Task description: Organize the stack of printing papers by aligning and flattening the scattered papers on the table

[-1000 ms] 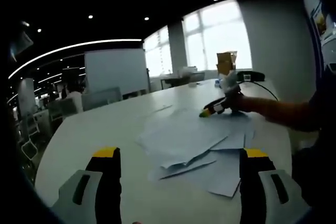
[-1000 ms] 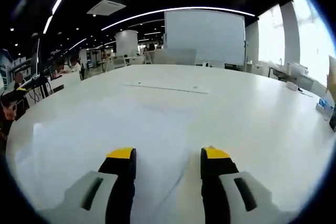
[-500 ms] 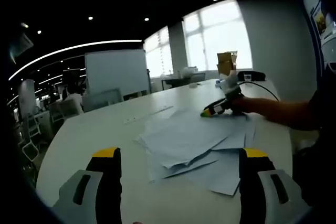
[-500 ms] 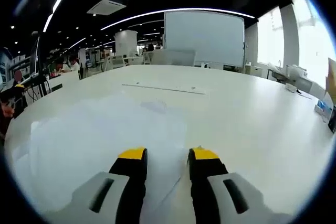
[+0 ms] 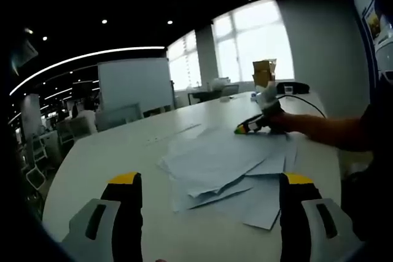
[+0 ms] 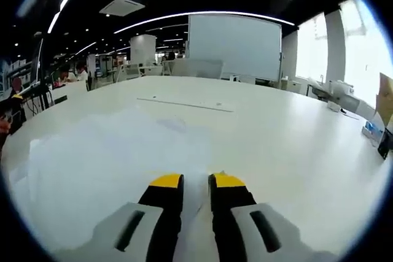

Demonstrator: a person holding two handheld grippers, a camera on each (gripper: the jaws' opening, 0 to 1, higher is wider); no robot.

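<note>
Several white paper sheets [image 5: 227, 161] lie fanned and overlapping on the white table [image 5: 110, 151], ahead and to the right of my left gripper [image 5: 212, 182], which hovers open short of them. A person's hand holds my right gripper [image 5: 242, 131] at the far edge of the pile. In the right gripper view, the right gripper [image 6: 196, 182] has its jaws drawn nearly together on the edge of a sheet [image 6: 110, 157], which spreads out to its left over the table [image 6: 295, 139].
A cardboard box [image 5: 265, 72] and a black device with a cable [image 5: 291, 87] stand beyond the pile near the windows. A long thin strip [image 6: 184, 104] lies across the table farther out. A whiteboard [image 6: 234, 44] and chairs [image 5: 31, 151] stand past the table's edge.
My right gripper's jaws have closed from wide apart to nearly together on the sheet's edge. The left gripper has stayed open and almost still.
</note>
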